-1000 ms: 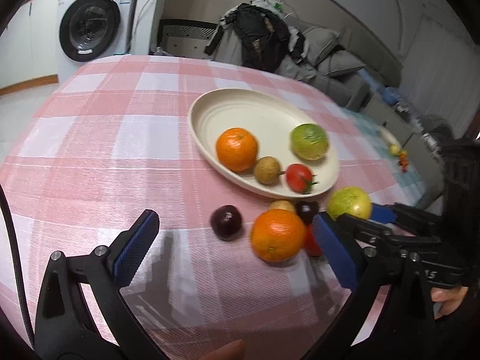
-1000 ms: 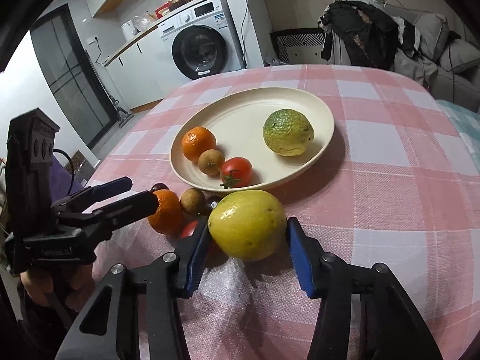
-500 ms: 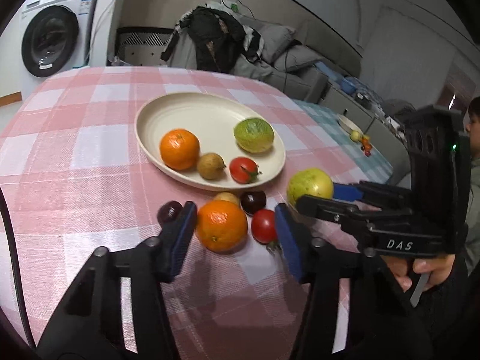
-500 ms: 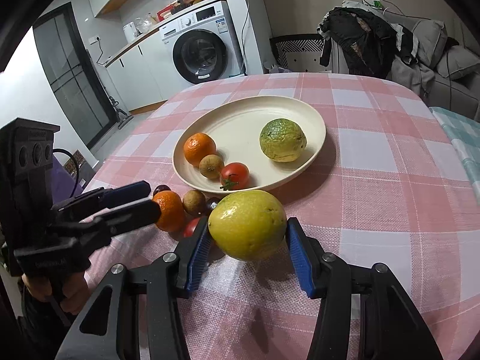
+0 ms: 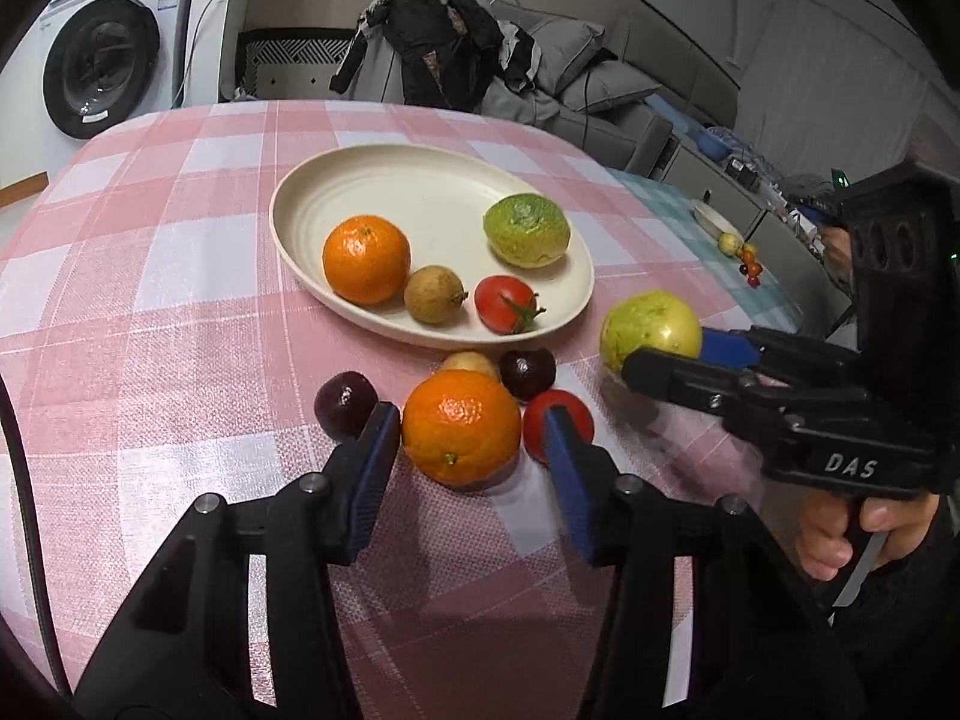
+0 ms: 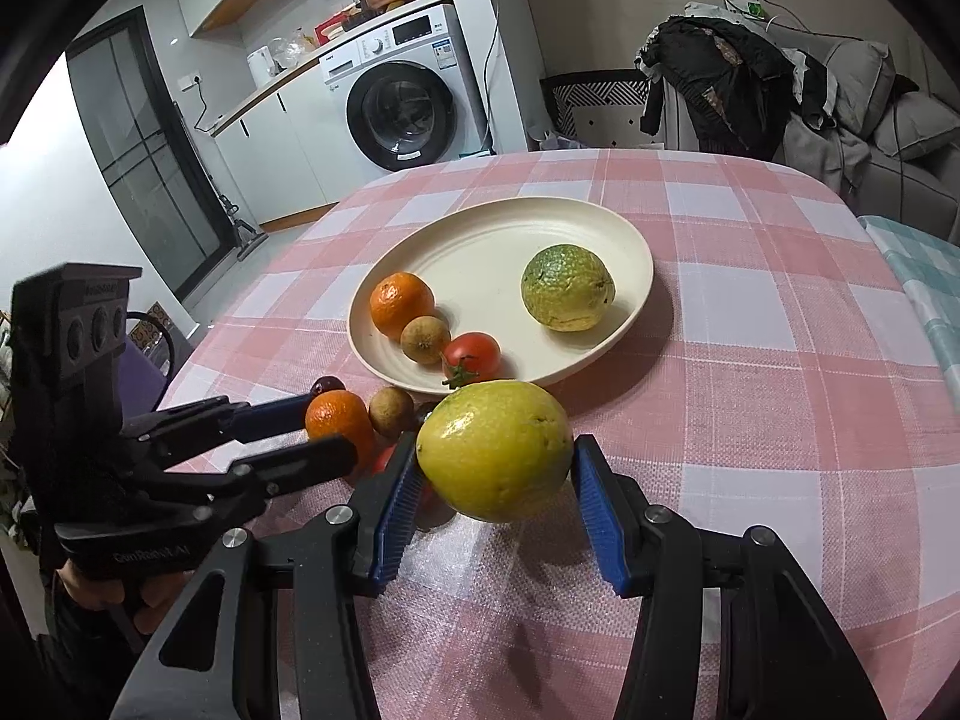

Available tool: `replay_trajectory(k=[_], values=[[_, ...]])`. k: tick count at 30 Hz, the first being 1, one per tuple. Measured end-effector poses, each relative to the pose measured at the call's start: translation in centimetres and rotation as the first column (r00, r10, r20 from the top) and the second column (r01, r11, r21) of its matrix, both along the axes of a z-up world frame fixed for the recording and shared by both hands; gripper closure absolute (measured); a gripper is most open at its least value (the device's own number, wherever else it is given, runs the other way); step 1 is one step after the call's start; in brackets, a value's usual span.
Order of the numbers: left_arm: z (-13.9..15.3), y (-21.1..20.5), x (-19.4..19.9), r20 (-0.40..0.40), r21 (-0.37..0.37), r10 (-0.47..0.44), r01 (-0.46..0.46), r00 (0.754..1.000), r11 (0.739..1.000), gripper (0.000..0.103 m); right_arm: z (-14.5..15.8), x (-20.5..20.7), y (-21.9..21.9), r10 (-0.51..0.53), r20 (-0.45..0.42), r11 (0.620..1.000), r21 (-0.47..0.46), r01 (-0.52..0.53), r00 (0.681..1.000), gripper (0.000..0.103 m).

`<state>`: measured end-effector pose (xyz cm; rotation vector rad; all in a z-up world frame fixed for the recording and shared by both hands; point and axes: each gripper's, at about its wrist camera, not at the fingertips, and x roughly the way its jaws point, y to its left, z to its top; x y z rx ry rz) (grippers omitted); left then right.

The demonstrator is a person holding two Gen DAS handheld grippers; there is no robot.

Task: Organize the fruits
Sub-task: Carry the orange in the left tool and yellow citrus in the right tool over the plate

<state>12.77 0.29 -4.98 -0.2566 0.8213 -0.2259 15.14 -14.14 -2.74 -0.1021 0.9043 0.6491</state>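
Judging by appearance, the yellow-green fruit (image 6: 495,450) at lower centre of the right wrist view is taken as firm, smooth-skinned and fairly heavy; a hold across its widest middle is advised. It is clamped between the blue pads of the right gripper (image 6: 495,480), seemingly lifted off the tablecloth (image 6: 750,360). The left gripper (image 5: 462,441) is seen partly open, bracketing the loose orange (image 5: 461,435) at lower centre; contact cannot be told. The plate (image 5: 360,174) lies just beyond.

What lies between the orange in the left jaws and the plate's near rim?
In the left wrist view, a small tan fruit and a dark plum lie between the orange and the plate.
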Motion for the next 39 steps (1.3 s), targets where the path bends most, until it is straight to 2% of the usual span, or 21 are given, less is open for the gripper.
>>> replay_trajectory(k=[4, 13, 23, 28, 39], values=[[-0.1, -0.1, 0.1, -0.004, 0.003, -0.004, 0.004, 1.0, 1.0, 0.063, 0.2, 0.0, 0.1, 0.004, 0.006, 1.0, -0.001, -0.004, 1.0, 0.051], [0.5, -0.3, -0.5, 0.037, 0.007, -0.018, 0.017, 0.999, 1.0, 0.064, 0.4, 0.0, 0.1, -0.005, 0.016, 1.0, 0.008, 0.005, 1.0, 0.051], [1.8, 1.5, -1.3, 0.099, -0.02, 0.062, -0.06, 0.993, 0.998, 0.064, 1.4, 0.1, 0.1, -0.016, 0.058, 0.999, 0.041, 0.013, 0.998, 0.051], [1.8, 1.9, -0.6, 0.076, -0.017, 0.09, -0.089, 0.993, 0.996, 0.064, 1.7, 0.6, 0.4, -0.022, 0.061, 0.999, 0.045, 0.019, 0.998, 0.051], [3.3, 2.1, 1.8, 0.094, 0.014, 0.102, -0.103, 0.99, 0.995, 0.064, 2.1, 1.5, 1.4, 0.01, 0.06, 0.999, 0.031, -0.012, 0.998, 0.051]])
